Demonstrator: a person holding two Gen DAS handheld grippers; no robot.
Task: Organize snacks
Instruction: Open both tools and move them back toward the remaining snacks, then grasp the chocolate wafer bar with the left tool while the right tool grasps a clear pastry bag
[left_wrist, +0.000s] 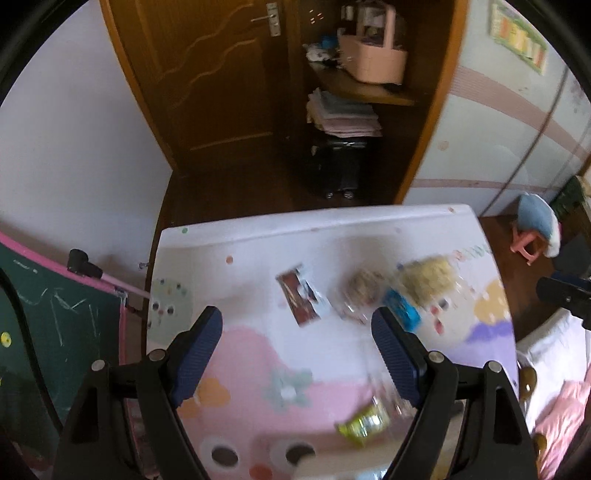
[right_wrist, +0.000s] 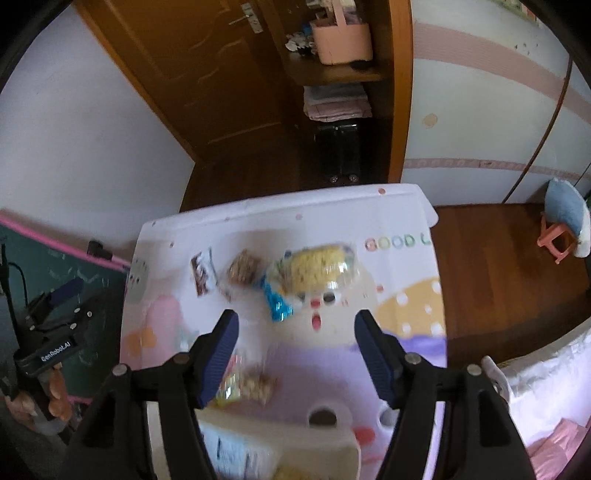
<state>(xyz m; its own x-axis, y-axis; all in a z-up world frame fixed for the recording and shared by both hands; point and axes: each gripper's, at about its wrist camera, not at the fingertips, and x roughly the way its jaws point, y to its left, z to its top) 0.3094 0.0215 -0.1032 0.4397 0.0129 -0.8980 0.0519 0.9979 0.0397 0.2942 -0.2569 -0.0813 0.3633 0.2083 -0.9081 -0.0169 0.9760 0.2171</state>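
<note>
Snacks lie on a small table with a cartoon-print cover (left_wrist: 258, 354) (right_wrist: 332, 376). Far side: a brown bar packet (left_wrist: 301, 300) (right_wrist: 202, 273), a clear bag of brown snacks (left_wrist: 364, 291) (right_wrist: 242, 271), a blue packet (left_wrist: 402, 309) (right_wrist: 277, 304), and a clear tub of yellow snacks (left_wrist: 428, 282) (right_wrist: 317, 271). Nearer: a yellow-green packet (left_wrist: 364, 422) (right_wrist: 231, 384) and a bag of pale snacks (right_wrist: 258, 386). A cream container (right_wrist: 288, 443) sits at the near edge. My left gripper (left_wrist: 297, 328) is open and empty above the table. My right gripper (right_wrist: 295, 326) is open and empty. All is motion-blurred.
A green chalkboard (left_wrist: 48, 332) stands left of the table. A brown door (left_wrist: 207, 74) and shelves with a pink basket (left_wrist: 373, 59) are behind. A pink stool with a blue cushion (right_wrist: 563, 225) stands right. Bedding (left_wrist: 554, 387) lies at the near right.
</note>
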